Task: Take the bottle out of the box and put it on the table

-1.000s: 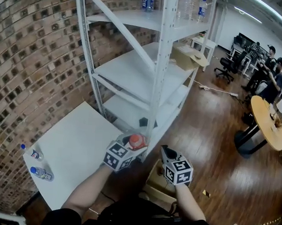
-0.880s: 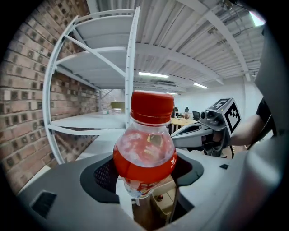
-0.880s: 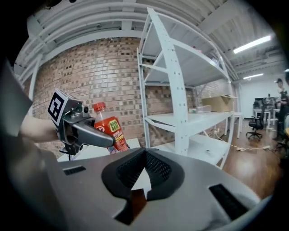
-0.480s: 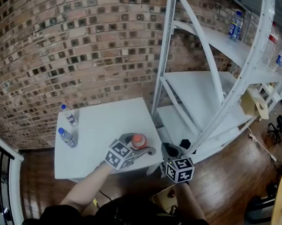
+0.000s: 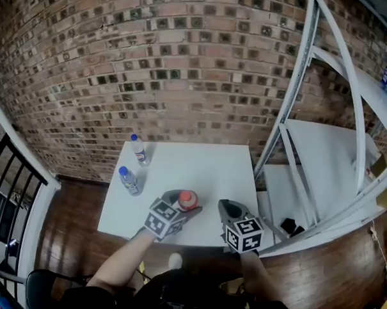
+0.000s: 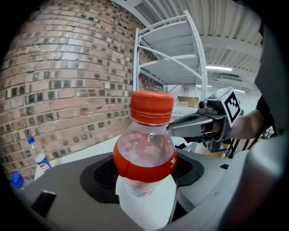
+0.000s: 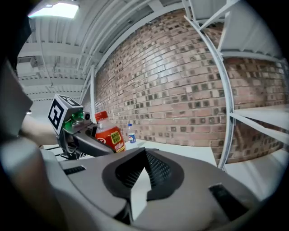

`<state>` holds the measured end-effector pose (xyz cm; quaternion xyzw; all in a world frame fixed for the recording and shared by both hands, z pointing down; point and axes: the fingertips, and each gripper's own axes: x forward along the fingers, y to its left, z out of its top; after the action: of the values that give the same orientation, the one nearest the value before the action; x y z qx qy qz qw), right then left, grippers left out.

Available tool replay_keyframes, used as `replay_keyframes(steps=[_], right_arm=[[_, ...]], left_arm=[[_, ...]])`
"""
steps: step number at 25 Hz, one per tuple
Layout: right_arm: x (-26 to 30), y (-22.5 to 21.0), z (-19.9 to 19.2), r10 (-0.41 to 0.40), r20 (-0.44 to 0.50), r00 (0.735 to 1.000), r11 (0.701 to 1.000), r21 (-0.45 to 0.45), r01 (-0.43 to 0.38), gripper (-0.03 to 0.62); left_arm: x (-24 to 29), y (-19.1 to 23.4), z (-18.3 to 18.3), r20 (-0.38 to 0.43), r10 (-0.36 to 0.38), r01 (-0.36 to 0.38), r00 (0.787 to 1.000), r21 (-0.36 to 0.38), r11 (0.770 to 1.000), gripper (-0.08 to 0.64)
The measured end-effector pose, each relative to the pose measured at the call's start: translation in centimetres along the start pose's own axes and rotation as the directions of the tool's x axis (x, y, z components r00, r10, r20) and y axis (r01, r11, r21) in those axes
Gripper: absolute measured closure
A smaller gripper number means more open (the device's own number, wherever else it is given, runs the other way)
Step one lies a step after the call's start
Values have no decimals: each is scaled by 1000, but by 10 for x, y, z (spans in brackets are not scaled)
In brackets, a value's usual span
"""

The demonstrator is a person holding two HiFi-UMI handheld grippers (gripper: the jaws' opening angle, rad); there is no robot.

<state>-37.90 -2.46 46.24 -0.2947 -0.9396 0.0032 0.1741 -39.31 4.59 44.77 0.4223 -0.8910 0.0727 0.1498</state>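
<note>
A clear bottle with a red cap and red label stands upright between the jaws of my left gripper, which is shut on its body. It hangs over the front part of the white table. The left gripper view shows the bottle close up, gripped low down by the left gripper. My right gripper floats just to the right, apart from the bottle, jaws together with nothing in them. In the right gripper view the right gripper looks towards the bottle. No box is in view.
Two blue-capped bottles stand at the table's left side. A white metal shelf rack rises right of the table, with a black item on its low shelf. A brick wall lies behind and a black railing is at far left.
Both grippers, the left one still holding the bottle, have swung left from beside the shelf rack to above the table's front. The box under them has dropped out of view.
</note>
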Motion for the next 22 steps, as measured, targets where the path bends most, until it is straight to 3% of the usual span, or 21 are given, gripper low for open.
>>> replay_keyframes(steps=[11,16,22], right_arm=[[133,12,58,22,4,1000,998,-58,-22,588],[179,16,60,99,-51,994,992,-72,-103,588],[218,-23,45,125,-136,983,987,-82,-136,588]], left_arm=[[1,142,0,43,91,-89,995,-52,995,244],[17,185,-7,25,122,-119,992,-94,988,244],[54,226,-20,-10,183,-182,983,-159,970,244]])
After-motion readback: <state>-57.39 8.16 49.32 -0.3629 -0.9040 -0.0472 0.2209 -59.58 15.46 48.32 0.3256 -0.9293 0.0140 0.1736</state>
